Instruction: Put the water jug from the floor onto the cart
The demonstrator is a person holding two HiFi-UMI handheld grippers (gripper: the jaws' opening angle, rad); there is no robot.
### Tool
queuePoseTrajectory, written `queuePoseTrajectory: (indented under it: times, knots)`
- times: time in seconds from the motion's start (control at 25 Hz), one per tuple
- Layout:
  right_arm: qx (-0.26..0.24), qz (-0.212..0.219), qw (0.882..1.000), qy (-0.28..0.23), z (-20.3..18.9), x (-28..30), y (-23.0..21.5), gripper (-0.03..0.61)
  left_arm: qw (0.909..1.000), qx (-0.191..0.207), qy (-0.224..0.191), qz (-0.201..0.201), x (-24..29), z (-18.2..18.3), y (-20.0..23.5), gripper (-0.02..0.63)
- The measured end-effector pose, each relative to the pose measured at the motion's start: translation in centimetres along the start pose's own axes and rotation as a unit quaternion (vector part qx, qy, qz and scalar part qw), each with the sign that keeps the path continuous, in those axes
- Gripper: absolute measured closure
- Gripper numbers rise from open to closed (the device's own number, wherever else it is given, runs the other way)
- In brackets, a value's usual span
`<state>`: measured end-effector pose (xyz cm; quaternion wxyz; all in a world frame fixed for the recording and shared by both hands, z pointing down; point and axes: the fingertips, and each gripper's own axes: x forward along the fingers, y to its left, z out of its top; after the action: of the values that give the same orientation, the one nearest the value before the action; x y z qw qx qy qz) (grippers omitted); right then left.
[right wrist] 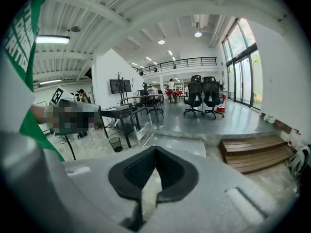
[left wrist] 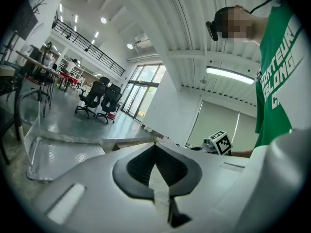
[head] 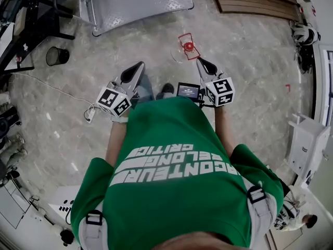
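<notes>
Pale stone floor (head: 250, 61) lies beneath the person. Nearest, left gripper (head: 136, 69) and right gripper (head: 204, 65), each with jaws pressed together, empty. Just beyond the right one, apparently the red-capped water jug (head: 188, 46), on the floor; farther, the steel cart (head: 140, 4). Advisable: spread both jaws, approach squarely, grip opposite sides before lifting it level.

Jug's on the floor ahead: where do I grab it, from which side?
Take the water jug just under its red cap, probably: it seems upright, cap facing up, and its clear body barely shows from above. Come down from the near side with the right gripper, the closer one. Its jaws are shut, so open them first.
</notes>
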<state>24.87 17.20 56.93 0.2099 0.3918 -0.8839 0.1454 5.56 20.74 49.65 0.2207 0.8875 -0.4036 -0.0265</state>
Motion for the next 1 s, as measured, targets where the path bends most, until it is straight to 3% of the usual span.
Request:
queuePoseTrajectory:
  times: [0.4,0.84,1.0]
  knots:
    - [0.011,-0.050,0.999,0.003,3.4,3.9,-0.9,0.584,0.9984,0.006,-0.003,-0.057,2.8,3.6,5.8,0.604]
    - [-0.005,-0.052,0.999,0.003,9.7,12.1,1.7,0.585,0.9993,-0.013,-0.012,-0.033,0.6,7.5,17.1,0.604]
    - [-0.004,-0.063,0.998,0.004,10.8,13.7,2.7,0.584,0.9987,-0.016,-0.017,-0.045,0.0,8.5,19.3,0.604]
